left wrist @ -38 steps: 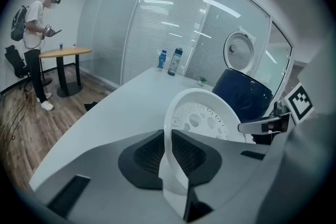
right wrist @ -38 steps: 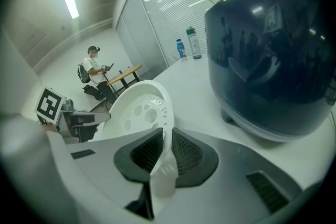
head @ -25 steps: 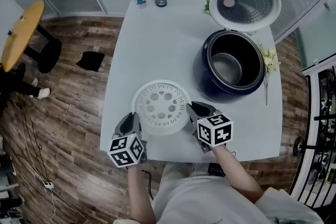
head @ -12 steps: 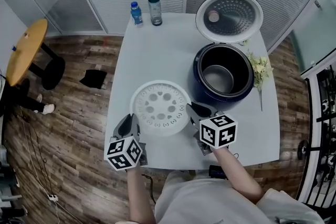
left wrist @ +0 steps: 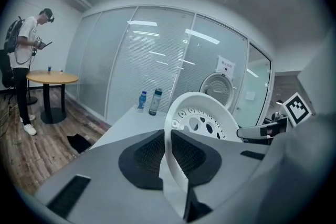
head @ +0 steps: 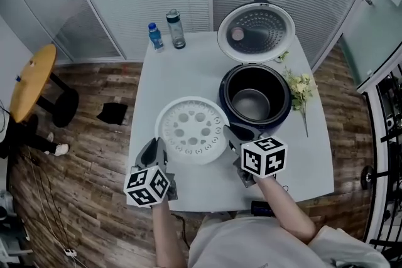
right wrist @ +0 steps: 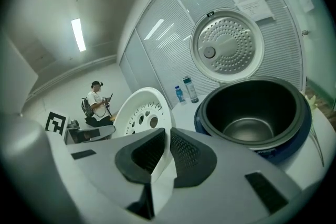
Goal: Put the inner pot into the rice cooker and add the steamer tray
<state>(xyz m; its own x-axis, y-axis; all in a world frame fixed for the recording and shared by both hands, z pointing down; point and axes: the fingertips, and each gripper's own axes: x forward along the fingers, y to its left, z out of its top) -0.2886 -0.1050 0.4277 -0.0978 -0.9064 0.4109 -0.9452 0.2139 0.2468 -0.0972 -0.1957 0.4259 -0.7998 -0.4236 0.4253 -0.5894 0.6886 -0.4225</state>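
Observation:
Both grippers hold the white perforated steamer tray by its rim, above the white table. In the head view my left gripper is shut on the tray's left edge and my right gripper on its right edge. The left gripper view shows the tray with its rim pinched in the left gripper. The right gripper view shows the tray clamped in the right gripper. The dark blue rice cooker stands open just right of the tray, the inner pot inside it.
The cooker's lid stands open behind it. Two bottles stand at the table's far left corner and flowers lie right of the cooker. A round yellow table and a person are off to the left.
Both grippers have risen and moved toward the cooker with the tray between them. The tray's right edge now overlaps the cooker's rim in the head view.

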